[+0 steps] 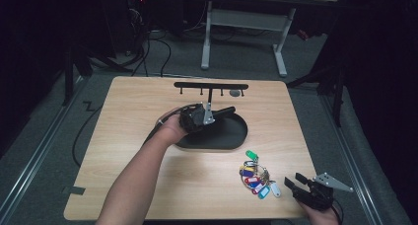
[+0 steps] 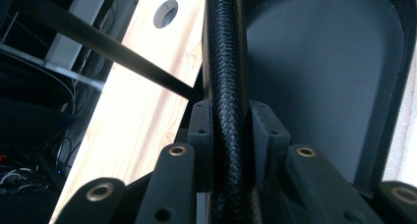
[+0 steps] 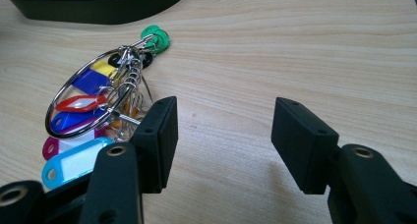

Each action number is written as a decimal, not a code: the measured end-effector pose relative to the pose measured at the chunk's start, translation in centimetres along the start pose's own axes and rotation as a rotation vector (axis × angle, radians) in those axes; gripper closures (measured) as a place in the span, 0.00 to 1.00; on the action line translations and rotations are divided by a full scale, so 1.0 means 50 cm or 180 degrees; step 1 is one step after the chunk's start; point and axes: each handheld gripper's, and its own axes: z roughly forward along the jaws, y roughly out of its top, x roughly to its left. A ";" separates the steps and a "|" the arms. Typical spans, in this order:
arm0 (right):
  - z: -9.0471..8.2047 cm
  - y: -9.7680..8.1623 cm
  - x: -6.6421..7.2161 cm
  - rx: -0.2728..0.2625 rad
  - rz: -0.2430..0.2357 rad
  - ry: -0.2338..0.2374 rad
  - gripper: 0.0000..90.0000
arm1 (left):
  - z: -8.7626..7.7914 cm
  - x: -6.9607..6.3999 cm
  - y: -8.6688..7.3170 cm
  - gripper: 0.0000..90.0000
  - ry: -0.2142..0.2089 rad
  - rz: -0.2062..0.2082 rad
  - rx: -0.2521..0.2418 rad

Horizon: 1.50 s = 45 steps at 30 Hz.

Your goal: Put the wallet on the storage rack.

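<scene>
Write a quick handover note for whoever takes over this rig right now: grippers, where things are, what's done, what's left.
Left gripper: shut on the black post of the key rack, over its oval tray.
Right gripper: open, holding nothing, at the table's near right corner.
Key bunch: lying flat on the table just beside the right gripper, coloured tags on a ring.
Done: rack gripped.
Left, probably: pick up the keys and hang them on a hook.

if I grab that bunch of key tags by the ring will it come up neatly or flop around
Probably flops: the key tags hang loosely on a thin wire ring, so they should swing and splay. It looks light, being plastic. The smooth metal ring may slip between the open right gripper pads.
</scene>
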 end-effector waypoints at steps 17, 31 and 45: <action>-0.007 0.002 -0.004 -0.0056 0.0011 -0.0032 0.49 | 0.014 0.001 -0.016 0.82 -0.0012 0.0027 -0.0148; -0.004 0.002 -0.001 -0.0029 0.0000 -0.0008 0.49 | 0.021 -0.011 -0.044 0.82 -0.0111 0.0130 -0.0026; 0.002 0.002 0.003 0.0026 -0.0049 0.0005 0.49 | 0.034 -0.045 -0.071 0.64 -0.0339 -0.0169 0.0118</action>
